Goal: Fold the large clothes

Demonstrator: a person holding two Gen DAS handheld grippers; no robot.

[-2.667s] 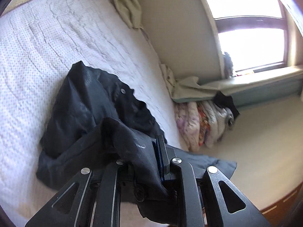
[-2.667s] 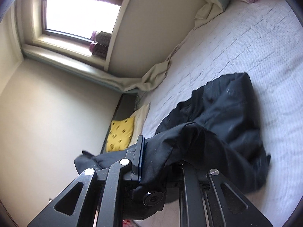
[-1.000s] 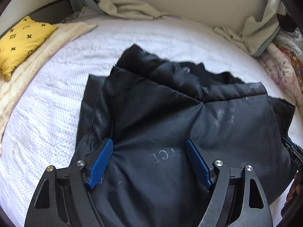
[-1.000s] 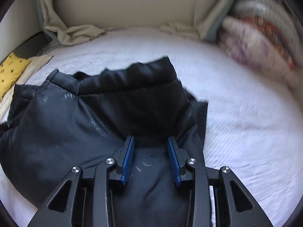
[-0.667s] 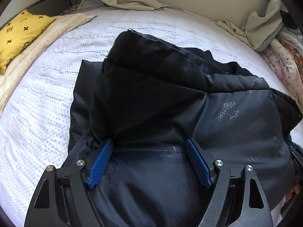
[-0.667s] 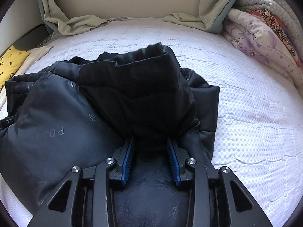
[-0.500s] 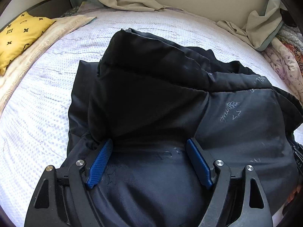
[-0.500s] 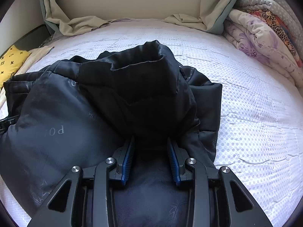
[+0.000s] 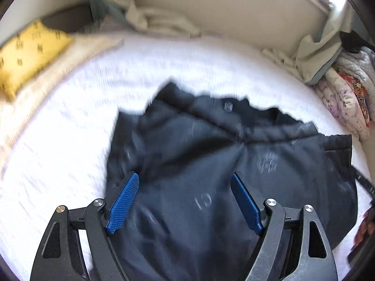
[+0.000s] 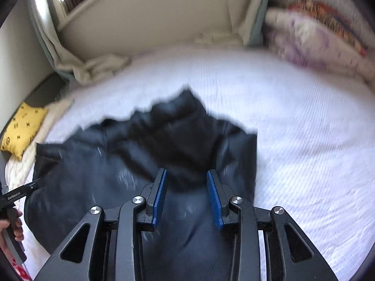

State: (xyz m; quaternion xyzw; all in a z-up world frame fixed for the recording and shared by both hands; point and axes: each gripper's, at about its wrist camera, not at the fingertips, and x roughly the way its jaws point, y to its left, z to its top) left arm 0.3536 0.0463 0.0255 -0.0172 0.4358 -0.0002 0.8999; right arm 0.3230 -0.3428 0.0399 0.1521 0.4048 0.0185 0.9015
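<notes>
A large black padded jacket (image 9: 211,164) lies bunched on the white bedspread (image 9: 70,140); it also shows in the right wrist view (image 10: 129,164). My left gripper (image 9: 185,199) is wide open over the jacket's near left part, its blue pads (image 9: 121,201) apart, holding nothing. My right gripper (image 10: 186,194) is open over the jacket's near right part, with a narrower gap between its blue pads (image 10: 214,199). Both views are blurred by motion.
A yellow patterned cushion (image 9: 25,53) lies at the far left on a cream blanket (image 9: 46,79). Folded quilts (image 10: 328,35) are stacked at the far right. Crumpled beige cloth (image 9: 164,23) lines the wall behind the bed. The bedspread (image 10: 316,152) is bare right of the jacket.
Both grippers have pulled back and up from the jacket, which now looks smaller and flatter on the bed. Both were shut on the jacket 2.7 s ago and have let go.
</notes>
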